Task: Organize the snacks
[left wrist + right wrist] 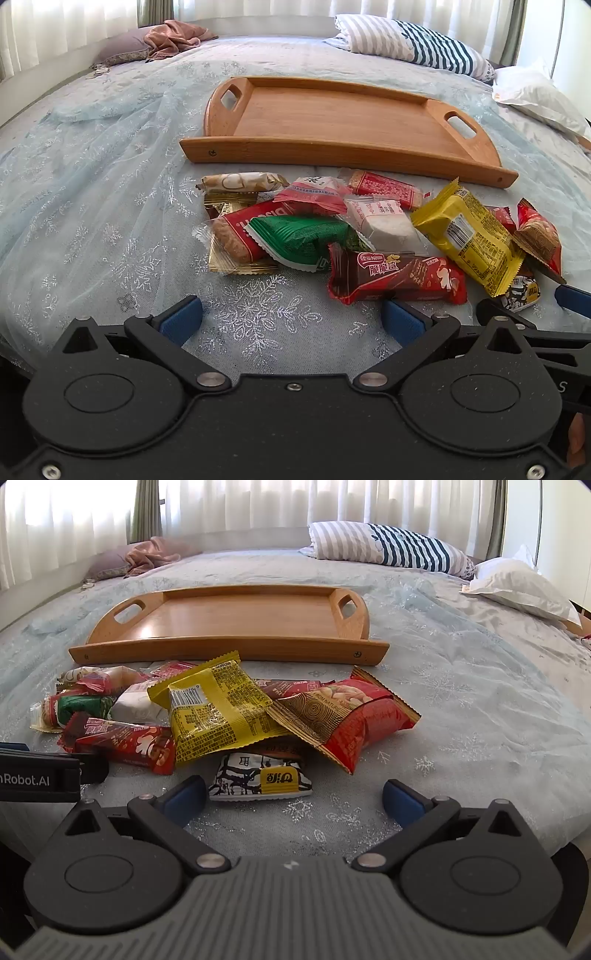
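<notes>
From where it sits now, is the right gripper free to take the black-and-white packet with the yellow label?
Probably yes. The right gripper is open, and the black-and-white packet lies just ahead of its fingertips. Only the packet's far edge is tucked under the yellow packet; the near side is bare.

1. We held our left gripper point(291, 319) tilted downward, its blue-padded jaws spread wide and empty.
2. Our right gripper point(293, 799) pointed down likewise, jaws fully apart, gripping nothing.
3. We kept both side by side.
</notes>
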